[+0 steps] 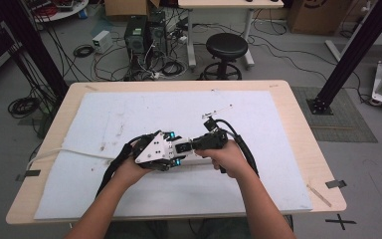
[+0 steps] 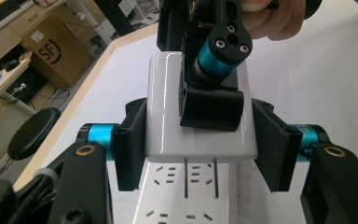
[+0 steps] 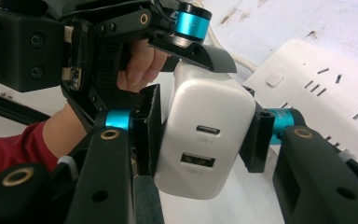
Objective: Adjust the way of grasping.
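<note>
Both grippers meet mid-table over the white mat (image 1: 129,119), on 1 object: a white USB charger (image 2: 198,116).

Left gripper (image 2: 200,140): fingers (image 2: 130,144) closed partway, pads flat against the charger's 2 side faces. Right gripper (image 3: 200,135): its fingers (image 3: 151,126) sit on the charger's other pair of faces, one pad touching, the other at or just off the edge. Can't tell which hand carries the load; looks like a shared grip or a handover.

Charger location: held off the table, its 2 prongs (image 2: 200,177) pointing down at the white power strip (image 2: 186,200) lying flat on the mat. In the left gripper view the prongs hang just above a socket row, not seated.

Step, as I read it: aligning the plug for insertion.

Next move needs: prongs square to a 2-slot socket, charger kept upright, then a straight push down. Strip isn't pinned, so it may slide or tip under an off-axis push. 1 gripper likely has to release first.
</note>
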Demonstrator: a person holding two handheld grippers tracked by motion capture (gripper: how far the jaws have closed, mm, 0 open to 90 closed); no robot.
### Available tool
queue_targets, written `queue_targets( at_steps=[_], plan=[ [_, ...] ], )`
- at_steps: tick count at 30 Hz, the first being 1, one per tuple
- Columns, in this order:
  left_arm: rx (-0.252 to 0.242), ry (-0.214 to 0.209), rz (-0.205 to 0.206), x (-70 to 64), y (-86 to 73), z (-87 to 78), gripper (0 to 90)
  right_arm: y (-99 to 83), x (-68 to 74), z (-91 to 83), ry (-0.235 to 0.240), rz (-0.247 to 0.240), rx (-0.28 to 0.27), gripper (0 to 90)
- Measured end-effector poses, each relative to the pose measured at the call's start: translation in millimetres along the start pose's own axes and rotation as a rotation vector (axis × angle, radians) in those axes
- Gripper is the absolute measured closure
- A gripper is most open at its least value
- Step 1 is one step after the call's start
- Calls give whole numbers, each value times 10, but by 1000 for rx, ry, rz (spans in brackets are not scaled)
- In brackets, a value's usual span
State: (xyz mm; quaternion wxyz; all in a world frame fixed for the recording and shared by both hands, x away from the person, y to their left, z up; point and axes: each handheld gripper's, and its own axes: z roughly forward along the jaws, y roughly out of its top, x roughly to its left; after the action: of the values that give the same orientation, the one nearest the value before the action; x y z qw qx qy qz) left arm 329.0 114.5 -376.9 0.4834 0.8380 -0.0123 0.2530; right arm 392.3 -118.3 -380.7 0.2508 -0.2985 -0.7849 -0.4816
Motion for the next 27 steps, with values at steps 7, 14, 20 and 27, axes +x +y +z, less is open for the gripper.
queue_targets(
  at_steps=[7,14,20,27],
  plan=[
    [5,2,2,-15,2,22,408,0,8,-9,8,0,3,622],
    [11,30,-71,33,-4,-17,204,1,25,-67,-17,-5,-20,631],
    [20,31,-86,37,-2,-38,190,4,37,-124,-60,-12,-31,632],
    [63,14,-139,116,-33,-137,186,-6,60,-262,-129,-23,-49,633]
  ],
)
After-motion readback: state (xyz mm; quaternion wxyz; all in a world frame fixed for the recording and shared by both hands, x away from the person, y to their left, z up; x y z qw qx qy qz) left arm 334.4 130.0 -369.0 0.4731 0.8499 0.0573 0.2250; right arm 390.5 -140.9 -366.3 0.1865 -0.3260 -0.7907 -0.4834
